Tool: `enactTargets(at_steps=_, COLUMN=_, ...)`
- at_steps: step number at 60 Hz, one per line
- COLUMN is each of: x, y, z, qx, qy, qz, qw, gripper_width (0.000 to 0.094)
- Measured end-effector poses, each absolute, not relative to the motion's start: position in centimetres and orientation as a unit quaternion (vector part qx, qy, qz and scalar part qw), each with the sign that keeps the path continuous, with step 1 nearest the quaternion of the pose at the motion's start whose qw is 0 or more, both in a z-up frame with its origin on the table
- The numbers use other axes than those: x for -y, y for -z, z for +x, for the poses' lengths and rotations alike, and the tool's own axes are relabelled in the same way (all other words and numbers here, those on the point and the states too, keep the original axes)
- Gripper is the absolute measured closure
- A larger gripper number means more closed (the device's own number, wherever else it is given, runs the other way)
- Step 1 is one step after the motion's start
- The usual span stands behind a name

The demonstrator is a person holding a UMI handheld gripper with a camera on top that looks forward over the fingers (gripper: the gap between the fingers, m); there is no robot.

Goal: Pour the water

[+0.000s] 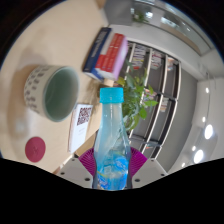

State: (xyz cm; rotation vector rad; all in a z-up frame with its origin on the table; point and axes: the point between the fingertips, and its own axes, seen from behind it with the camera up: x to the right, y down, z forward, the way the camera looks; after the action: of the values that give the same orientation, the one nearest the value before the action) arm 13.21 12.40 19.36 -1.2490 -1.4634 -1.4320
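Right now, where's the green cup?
In the gripper view the green cup lies beyond the fingers, left of the blue-capped water bottle the gripper holds, with a book to its right.

Pale tabletop (50, 45); books (106, 55) at far edge; white railing (150, 70); plant (135, 100).

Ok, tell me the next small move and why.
Probably carry the bottle left toward the cup. The gripper seems shut on the bottle, which is upright with its blue cap on, and the cup stands beyond the fingers, off to the left, not under the bottle.
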Motion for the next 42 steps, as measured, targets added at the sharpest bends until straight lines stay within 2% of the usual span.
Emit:
enactTargets(at_steps=11, x=-10.7, y=-25.5, z=11.9, qx=0.359, qy=0.377, qz=-0.653, qw=0.551, gripper_width=0.0543)
enactTargets(at_steps=18, x=-9.5, y=-27.8, z=11.8, qx=0.21, qy=0.235, qz=-0.71, qw=0.629, gripper_width=0.0545)
enactTargets(at_steps=22, x=-9.0, y=-27.7, z=12.9, qx=0.132, qy=0.156, qz=-0.734, qw=0.648, gripper_width=0.0535)
enactTargets(at_steps=30, x=-9.2, y=-25.1, z=15.3, qx=0.034, qy=0.076, qz=-0.746, qw=0.661, gripper_width=0.0535)
enactTargets(at_steps=42, x=-9.7, y=-17.2, z=18.5, qx=-0.018, qy=0.043, qz=-0.777, qw=0.628, gripper_width=0.0536)
